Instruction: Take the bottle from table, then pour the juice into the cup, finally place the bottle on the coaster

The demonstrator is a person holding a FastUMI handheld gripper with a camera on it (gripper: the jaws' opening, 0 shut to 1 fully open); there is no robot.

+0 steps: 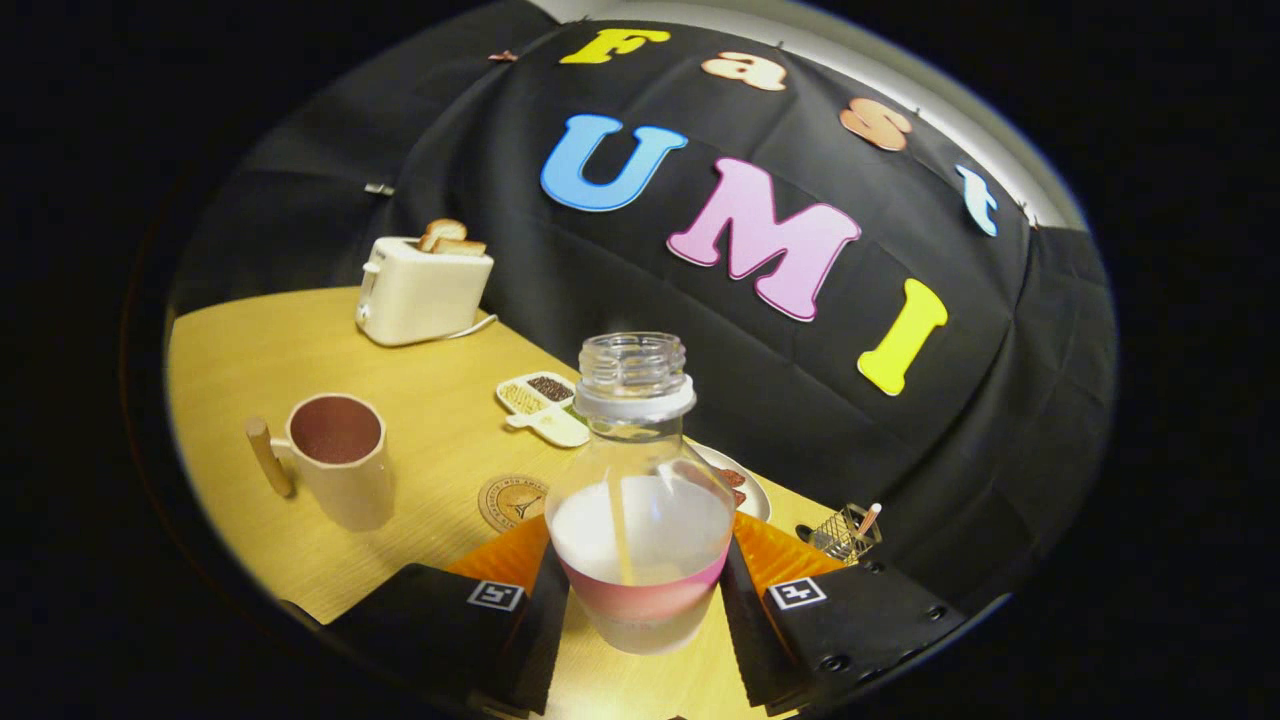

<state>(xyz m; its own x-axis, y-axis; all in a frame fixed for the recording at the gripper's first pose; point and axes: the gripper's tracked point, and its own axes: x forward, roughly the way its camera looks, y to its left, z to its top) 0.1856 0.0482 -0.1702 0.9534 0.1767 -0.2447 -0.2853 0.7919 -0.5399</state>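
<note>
Gripper view has the gripper (645, 590) pinching the uncapped bottle (640, 500) low, keeping its mouth free for pouring into the left cup (340, 460).

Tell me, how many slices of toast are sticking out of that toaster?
2. Both stand in the top of the toaster at the table's far end, one slice just behind the other. More could sit hidden inside.

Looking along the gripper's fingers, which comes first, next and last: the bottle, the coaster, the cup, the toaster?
1. Bottle: clamped between the fingers of the gripper.
2. Coaster: on the table just beyond the fingers.
3. Cup: farther, off to one side.
4. Toaster: farthest, by the booth wall.
</note>
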